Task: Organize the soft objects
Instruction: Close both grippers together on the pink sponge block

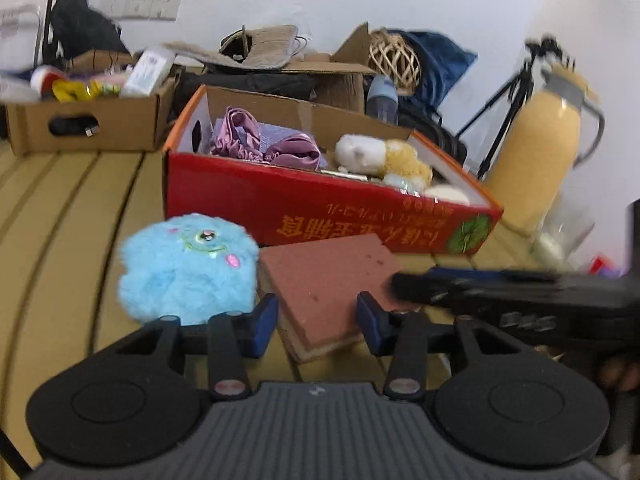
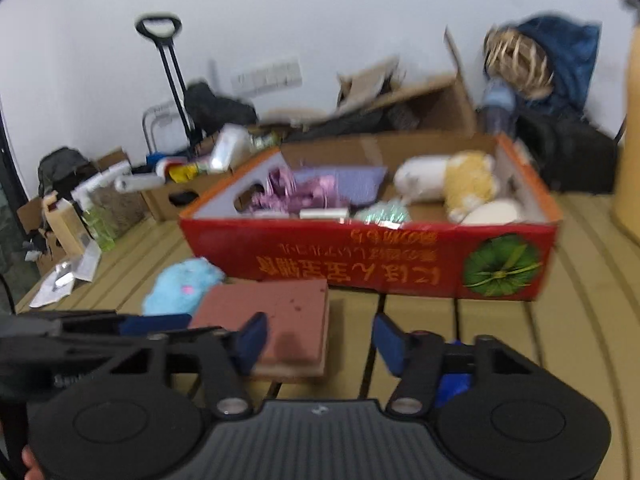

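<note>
A pink sponge block (image 1: 328, 280) lies on the slatted table in front of the red cardboard box (image 1: 320, 212). A fluffy blue plush (image 1: 188, 268) rests against the sponge's left side. My left gripper (image 1: 318, 322) stands open, and the sponge's near corner sits between its blue pads without visible pressure. The right gripper (image 1: 480, 292) reaches in from the right beside the sponge. In the right wrist view, the right gripper (image 2: 320, 342) is open; its left finger overlaps the sponge (image 2: 280, 308) and its right finger is over bare table. The box (image 2: 372, 268) holds purple satin cloth (image 2: 296, 196) and a white-and-yellow plush (image 2: 448, 180).
A brown cardboard box (image 1: 84, 124) full of odds and ends stands at the back left. A tall yellow bottle (image 1: 536, 152) and a tripod (image 1: 508, 108) are at the right. A wicker ball (image 1: 394, 60), blue cloth and open cartons crowd the wall behind.
</note>
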Tool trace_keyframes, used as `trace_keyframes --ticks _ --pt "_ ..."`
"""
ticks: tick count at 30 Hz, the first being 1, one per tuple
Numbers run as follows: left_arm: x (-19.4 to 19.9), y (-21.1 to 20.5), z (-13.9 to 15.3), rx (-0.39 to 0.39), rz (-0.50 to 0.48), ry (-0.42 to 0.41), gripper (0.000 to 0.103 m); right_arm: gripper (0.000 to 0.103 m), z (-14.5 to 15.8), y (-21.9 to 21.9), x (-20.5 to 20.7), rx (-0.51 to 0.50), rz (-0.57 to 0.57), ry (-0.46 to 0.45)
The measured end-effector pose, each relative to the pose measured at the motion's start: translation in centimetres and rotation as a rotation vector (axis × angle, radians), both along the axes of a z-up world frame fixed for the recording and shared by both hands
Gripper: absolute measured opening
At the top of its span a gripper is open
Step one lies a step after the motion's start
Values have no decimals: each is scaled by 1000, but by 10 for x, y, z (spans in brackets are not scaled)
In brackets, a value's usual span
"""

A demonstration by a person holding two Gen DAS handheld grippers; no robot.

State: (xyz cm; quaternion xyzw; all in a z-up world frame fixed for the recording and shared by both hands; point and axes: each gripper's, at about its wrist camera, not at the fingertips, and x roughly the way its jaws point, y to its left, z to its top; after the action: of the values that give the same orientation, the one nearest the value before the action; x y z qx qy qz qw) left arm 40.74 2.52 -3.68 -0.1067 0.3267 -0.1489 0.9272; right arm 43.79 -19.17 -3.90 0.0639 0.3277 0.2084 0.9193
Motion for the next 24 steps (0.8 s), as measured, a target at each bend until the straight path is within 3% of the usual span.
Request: trace_keyframes --ticks 5,13,16,21,24 --pt "8 12 -5 -79 39 16 44 48 -12 5 24 66 26 46" --pt "8 11 -6 -99 65 6 44 47 -21 -6 33 200 16 124" --pt "6 10 -7 -92 65 -3 44 42 -24 -8 34 246 18 148" --pt "-3 7 0 -105 76 -6 40 37 -20 -6 22 220 8 125" --pt "-33 -8 22 -55 36 -90 40 37 1 -6 -2 169 6 65"
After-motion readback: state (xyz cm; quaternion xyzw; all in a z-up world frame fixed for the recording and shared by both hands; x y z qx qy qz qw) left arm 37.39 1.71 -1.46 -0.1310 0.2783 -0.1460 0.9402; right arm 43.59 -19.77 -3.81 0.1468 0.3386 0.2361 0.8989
